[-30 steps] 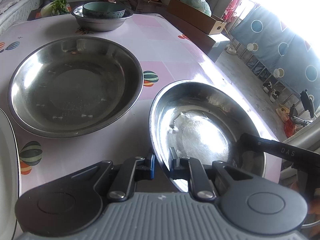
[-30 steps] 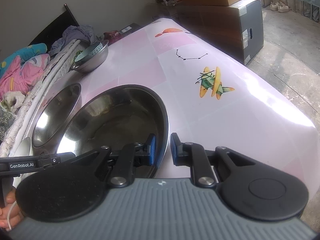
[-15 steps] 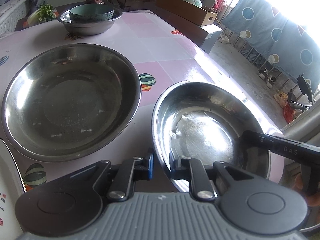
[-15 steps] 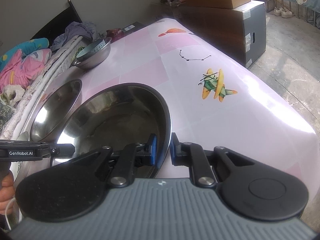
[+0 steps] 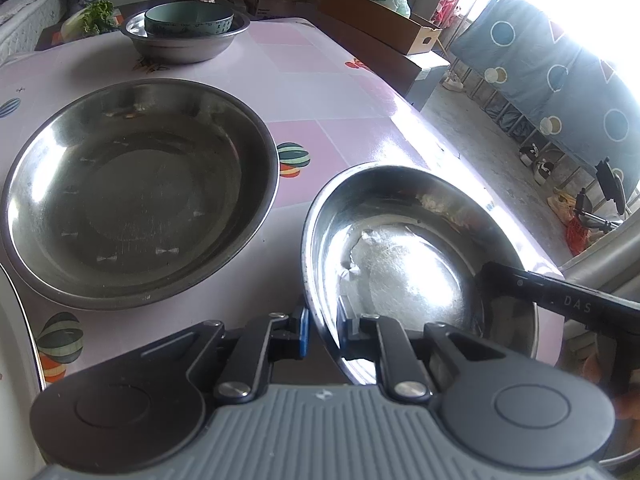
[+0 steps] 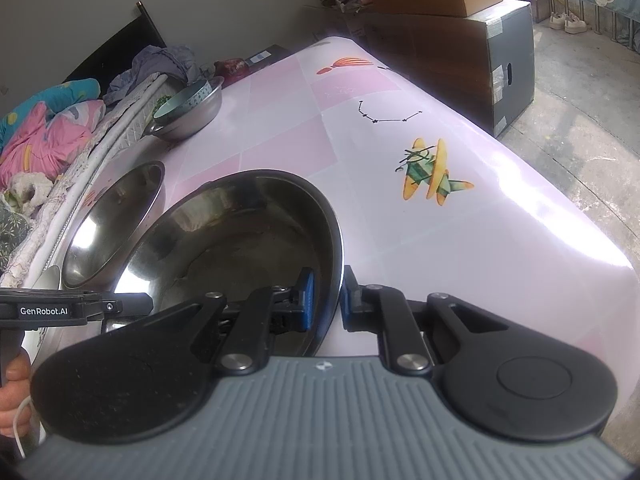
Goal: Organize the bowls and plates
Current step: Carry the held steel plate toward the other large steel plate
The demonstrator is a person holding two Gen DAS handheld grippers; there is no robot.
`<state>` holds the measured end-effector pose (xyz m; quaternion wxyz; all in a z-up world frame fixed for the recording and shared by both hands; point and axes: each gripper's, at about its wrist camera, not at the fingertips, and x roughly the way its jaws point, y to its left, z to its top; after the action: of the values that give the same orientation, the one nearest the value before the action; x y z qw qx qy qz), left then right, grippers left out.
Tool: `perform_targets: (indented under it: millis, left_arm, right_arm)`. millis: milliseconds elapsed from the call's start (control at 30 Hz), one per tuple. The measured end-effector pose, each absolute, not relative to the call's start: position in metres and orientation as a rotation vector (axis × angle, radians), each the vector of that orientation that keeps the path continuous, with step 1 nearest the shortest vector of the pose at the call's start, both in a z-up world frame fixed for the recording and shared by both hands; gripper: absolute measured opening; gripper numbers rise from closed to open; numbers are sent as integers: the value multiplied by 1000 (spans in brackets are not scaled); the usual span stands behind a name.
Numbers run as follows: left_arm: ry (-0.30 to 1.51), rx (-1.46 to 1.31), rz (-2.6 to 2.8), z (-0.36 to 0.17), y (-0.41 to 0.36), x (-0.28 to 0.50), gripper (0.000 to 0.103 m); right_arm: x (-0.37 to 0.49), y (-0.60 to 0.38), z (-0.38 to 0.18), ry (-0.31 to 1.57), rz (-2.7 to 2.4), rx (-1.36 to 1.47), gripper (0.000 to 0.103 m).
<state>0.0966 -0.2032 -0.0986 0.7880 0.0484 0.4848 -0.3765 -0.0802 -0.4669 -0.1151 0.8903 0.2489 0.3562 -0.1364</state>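
Observation:
Both grippers hold one steel bowl (image 5: 420, 248) by opposite sides of its rim. My left gripper (image 5: 322, 330) is shut on its near rim; my right gripper (image 6: 328, 300) is shut on the other side, and its arm shows in the left wrist view (image 5: 560, 300). The same bowl fills the right wrist view (image 6: 248, 240), lifted and tilted above the pink table (image 5: 328, 92). A wider steel basin (image 5: 136, 188) sits on the table to the left; it also shows in the right wrist view (image 6: 116, 220). A teal bowl (image 5: 188, 18) rests inside a steel bowl (image 5: 184, 42) at the far end.
A white plate's rim (image 5: 16, 312) lies at the table's left edge. Greens (image 5: 94, 14) lie beside the far bowls. Cardboard boxes (image 5: 380, 24) stand on a cabinet beyond the table's right edge. Bedding (image 6: 48, 132) lies along the left side.
Both grippers have carried the held bowl slightly forward and up; the wide basin looks closer and larger. The grips are unchanged.

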Motion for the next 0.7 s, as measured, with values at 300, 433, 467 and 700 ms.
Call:
perform_targets:
  millis: [300,433,467,700]
  left_arm:
    - [1042,108,-792,-97,-204,92,15]
    - [1037,120,-782,-95,-205,90,15]
    - [1037,123,-782,-95,-205,90,15]
    - [1030,126,-783,-93,-206,89,15]
  right_arm:
    - [-79,-461,-114,740,-291,504,12]
    - [-77,-461,-113,745,-289,503,13]
    - [-77,-461,-112,745,-289,504,13]
    - [-78,-461,-110,741,-287,508,13]
